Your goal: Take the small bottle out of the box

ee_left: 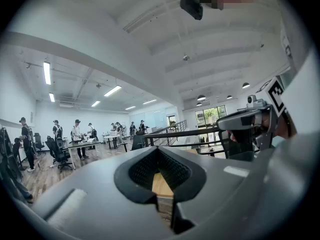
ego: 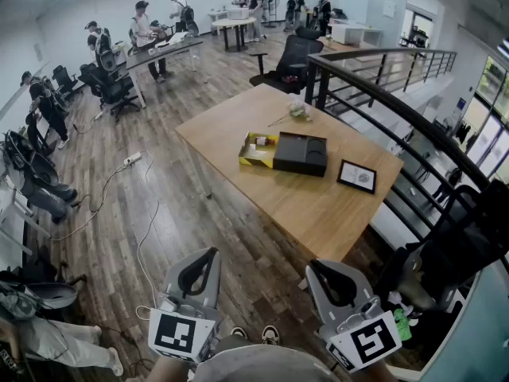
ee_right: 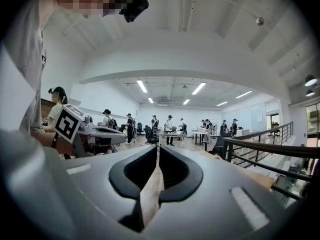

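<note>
On the wooden table [ego: 318, 205] ahead lies an open yellow box [ego: 256, 151] with a small pale item, apparently the small bottle [ego: 260, 141], inside it. A black box [ego: 301, 153] lies against the yellow one's right side. Both grippers are held low and close to my body, well short of the table. The left gripper [ego: 197, 273] is shut with nothing in it, and its jaws meet in the left gripper view [ee_left: 158, 154]. The right gripper [ego: 334, 281] is shut and empty too, its jaws touching in the right gripper view [ee_right: 158, 151].
A framed dark picture [ego: 356, 176] lies on the table's right part and a crumpled clear wrapper [ego: 298, 111] at its far edge. A black railing [ego: 382, 94] runs along the right. An office chair [ego: 290, 58] stands behind the table. A cable [ego: 131, 159] trails over the wooden floor; people work at far desks.
</note>
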A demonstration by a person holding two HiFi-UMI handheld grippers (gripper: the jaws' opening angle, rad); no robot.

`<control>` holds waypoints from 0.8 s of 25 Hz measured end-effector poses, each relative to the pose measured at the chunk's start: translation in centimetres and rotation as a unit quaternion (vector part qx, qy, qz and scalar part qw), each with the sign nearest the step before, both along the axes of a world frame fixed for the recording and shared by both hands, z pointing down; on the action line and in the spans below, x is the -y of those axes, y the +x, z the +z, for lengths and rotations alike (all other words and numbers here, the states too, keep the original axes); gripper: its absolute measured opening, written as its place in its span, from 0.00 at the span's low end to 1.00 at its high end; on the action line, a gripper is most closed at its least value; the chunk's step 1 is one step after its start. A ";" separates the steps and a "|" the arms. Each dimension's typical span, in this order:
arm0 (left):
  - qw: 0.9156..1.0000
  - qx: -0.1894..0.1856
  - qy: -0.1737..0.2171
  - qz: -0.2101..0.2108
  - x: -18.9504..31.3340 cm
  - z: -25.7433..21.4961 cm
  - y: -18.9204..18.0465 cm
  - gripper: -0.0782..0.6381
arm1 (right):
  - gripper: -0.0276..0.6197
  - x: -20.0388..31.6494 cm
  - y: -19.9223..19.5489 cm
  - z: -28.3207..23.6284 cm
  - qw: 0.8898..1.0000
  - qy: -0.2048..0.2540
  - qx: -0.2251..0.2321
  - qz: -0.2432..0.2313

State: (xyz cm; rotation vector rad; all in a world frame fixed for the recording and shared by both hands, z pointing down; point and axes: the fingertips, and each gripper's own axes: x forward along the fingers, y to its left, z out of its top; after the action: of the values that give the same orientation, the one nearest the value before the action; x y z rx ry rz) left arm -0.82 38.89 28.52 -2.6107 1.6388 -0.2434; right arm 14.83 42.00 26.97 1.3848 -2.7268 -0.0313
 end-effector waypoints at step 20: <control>1.000 0.006 -0.006 -0.015 1.2 0.8 0.5 0.11 | 0.16 1.2 0.7 0.1 0.998 0.011 0.046 -0.029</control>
State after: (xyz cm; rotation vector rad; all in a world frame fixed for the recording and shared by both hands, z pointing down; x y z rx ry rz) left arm -0.32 37.71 29.32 -2.5902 1.6786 -0.2696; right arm 15.55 40.79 27.12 1.3434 -2.8497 -0.0023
